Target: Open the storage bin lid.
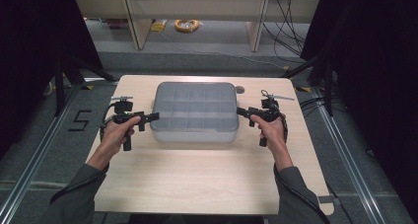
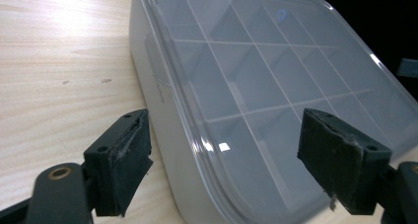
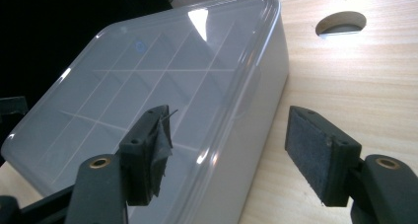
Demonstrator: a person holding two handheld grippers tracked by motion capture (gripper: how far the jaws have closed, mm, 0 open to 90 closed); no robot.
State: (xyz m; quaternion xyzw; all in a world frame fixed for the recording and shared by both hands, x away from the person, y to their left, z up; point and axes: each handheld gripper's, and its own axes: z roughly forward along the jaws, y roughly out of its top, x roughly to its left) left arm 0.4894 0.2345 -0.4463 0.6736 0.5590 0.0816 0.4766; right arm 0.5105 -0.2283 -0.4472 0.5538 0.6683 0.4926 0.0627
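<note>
A pale grey, translucent plastic box (image 1: 194, 112) sits in the upper middle of the high view, on the far half of a light wooden bench (image 1: 207, 179). It is rectangular with rounded corners and low walls, and a clear lid covers it. Through the lid a grid of thin dividers shows — three rows of square compartments, all looking bare as far as can be told.

In the left gripper view the box (image 2: 256, 86) runs from the upper middle down to the lower right of the frame, its lid rim catching bright glints and a shallow tab showing on the near side wall. In the right gripper view the box (image 3: 162, 95) spans the left and centre, with a round hole in the bench (image 3: 341, 23) at the upper right.

The left hand-held gripper (image 1: 154, 117) is at the left end of the box, its jaws spread wide with the box's edge between them but the pads clear of it — released. The right hand-held gripper (image 1: 241, 111) is at the right end, likewise spread, one pad over the lid and the other out over the bench, gripping nothing.
</note>
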